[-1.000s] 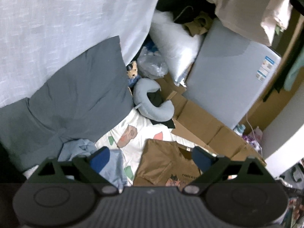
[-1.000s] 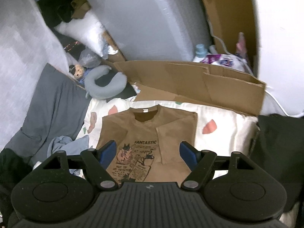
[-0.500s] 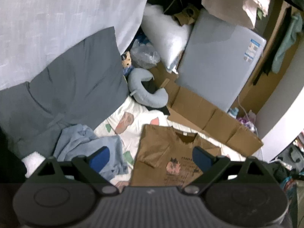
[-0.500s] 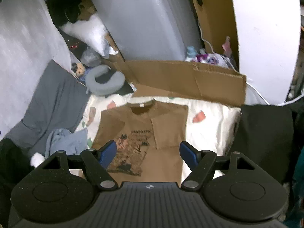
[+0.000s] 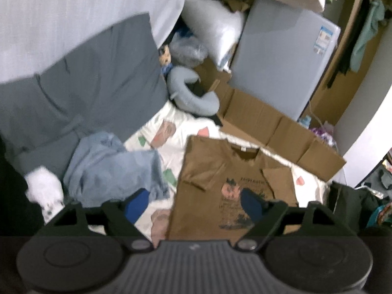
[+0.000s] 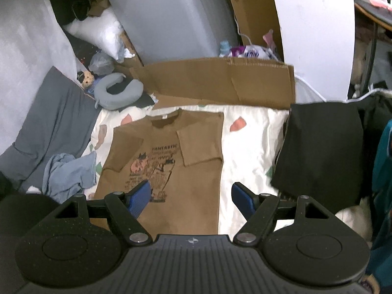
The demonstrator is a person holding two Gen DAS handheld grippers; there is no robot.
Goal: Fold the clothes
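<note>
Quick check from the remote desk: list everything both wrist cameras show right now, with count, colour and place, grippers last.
T-shirt: one, brown with a dark print, flat on the bed, both sleeves folded in.
Bedsheet: one, white with coloured patches, under the shirt.
Blue garment: one, light blue, crumpled left of the shirt.
Grey blanket: one, along the bed's left edge.
Neck pillow: one, grey, at the far left corner.
Cardboard: brown, flattened, behind the bed.
White pillow: one, far left corner.
Black cloth: one, hanging at the right.
Left gripper: blue pads, open, empty; jaws have just been closing a little.
Right gripper: blue pads, open, empty, above the shirt's hem.
</note>
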